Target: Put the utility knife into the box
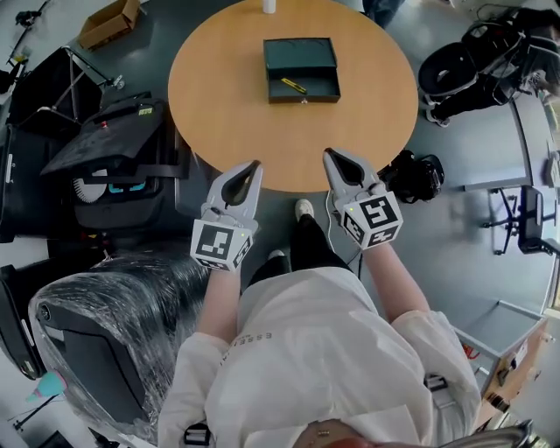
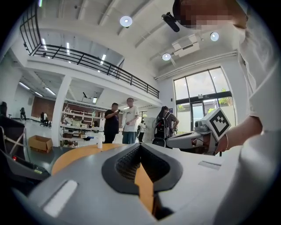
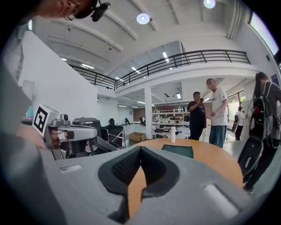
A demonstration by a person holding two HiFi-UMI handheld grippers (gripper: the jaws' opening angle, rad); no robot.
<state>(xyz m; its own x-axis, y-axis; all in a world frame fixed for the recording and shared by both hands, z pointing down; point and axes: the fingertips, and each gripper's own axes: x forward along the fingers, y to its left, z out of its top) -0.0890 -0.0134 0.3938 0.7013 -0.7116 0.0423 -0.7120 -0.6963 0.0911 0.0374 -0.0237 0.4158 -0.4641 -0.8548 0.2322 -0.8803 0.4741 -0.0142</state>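
Observation:
A dark green box lies open on the far half of the round wooden table. A yellow utility knife lies inside the box's lower tray. Both grippers hover at the table's near edge, well short of the box. My left gripper has its jaws together with nothing between them, and so does my right gripper. In the right gripper view the box shows beyond the shut jaws. The left gripper view shows shut jaws and the right gripper beside them.
A white bottle stands at the table's far edge. Black equipment cases and a plastic-wrapped chair crowd the left. A black device sits on the floor at right. Three people stand beyond the table.

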